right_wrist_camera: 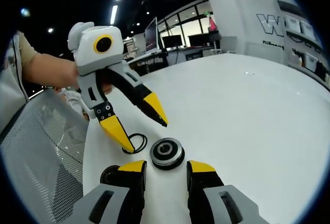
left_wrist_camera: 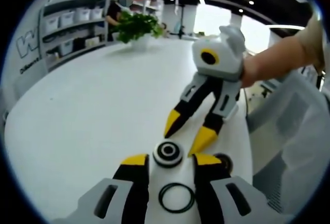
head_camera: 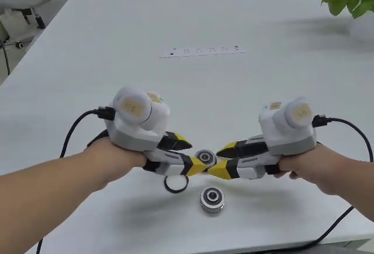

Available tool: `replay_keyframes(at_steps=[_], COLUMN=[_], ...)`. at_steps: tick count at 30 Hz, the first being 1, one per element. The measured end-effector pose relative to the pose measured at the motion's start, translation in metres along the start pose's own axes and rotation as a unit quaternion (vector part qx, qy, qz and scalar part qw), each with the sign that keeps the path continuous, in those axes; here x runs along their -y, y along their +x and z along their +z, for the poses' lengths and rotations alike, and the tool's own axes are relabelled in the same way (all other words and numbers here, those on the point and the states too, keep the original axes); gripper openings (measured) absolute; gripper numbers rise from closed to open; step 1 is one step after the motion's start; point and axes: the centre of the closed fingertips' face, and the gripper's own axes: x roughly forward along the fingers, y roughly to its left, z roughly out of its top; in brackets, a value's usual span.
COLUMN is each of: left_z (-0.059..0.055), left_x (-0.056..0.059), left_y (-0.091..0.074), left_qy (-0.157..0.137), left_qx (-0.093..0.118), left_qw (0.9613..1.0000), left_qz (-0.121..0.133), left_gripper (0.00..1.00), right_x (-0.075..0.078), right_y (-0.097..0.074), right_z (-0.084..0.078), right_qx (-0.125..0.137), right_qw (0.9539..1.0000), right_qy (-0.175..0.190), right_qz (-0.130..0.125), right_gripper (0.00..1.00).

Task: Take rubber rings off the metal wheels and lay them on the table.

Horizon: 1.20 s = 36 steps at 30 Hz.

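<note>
Wheel [head_camera: 205, 157]: rigid metal, likely slippery; pinch rubber rim edge.
Loose ring [head_camera: 175, 184]: likely soft, light.
Left gripper [head_camera: 196, 155]: jaws apart.
Right gripper [head_camera: 214, 162]: jaws apart.

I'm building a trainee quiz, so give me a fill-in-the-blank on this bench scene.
The rubber ring on the table is ___ in colour.
Counting the wheel between the tools and the nearer wheel, the head view shows ___ wheels.
The left tool and right tool both have their jaws ___.
Missing words: black; two; open.
</note>
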Motion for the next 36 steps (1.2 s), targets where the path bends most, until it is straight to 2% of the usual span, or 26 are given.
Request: replay_keyframes(at_steps=[18, 27, 36], left_z=[0.001, 0.000, 0.000], left_x=[0.002, -0.001, -0.002], left_y=[0.016, 0.018, 0.018], left_qy=[0.017, 0.048, 0.055], left_qx=[-0.008, -0.019, -0.019], left_qw=[0.9998, 0.9986, 0.9981], left_qz=[-0.007, 0.006, 0.017], left_gripper=[0.21, 0.15, 0.14], right_x=[0.000, 0.000, 0.000], right_y=[0.001, 0.000, 0.003], right_z=[0.001, 0.002, 0.004], right_qx=[0.011, 0.015, 0.016], right_qw=[0.9999, 0.9999, 0.9999], right_qy=[0.004, 0.004, -0.003], right_qz=[0.001, 0.000, -0.003], right_gripper=[0.29, 0.29, 0.29])
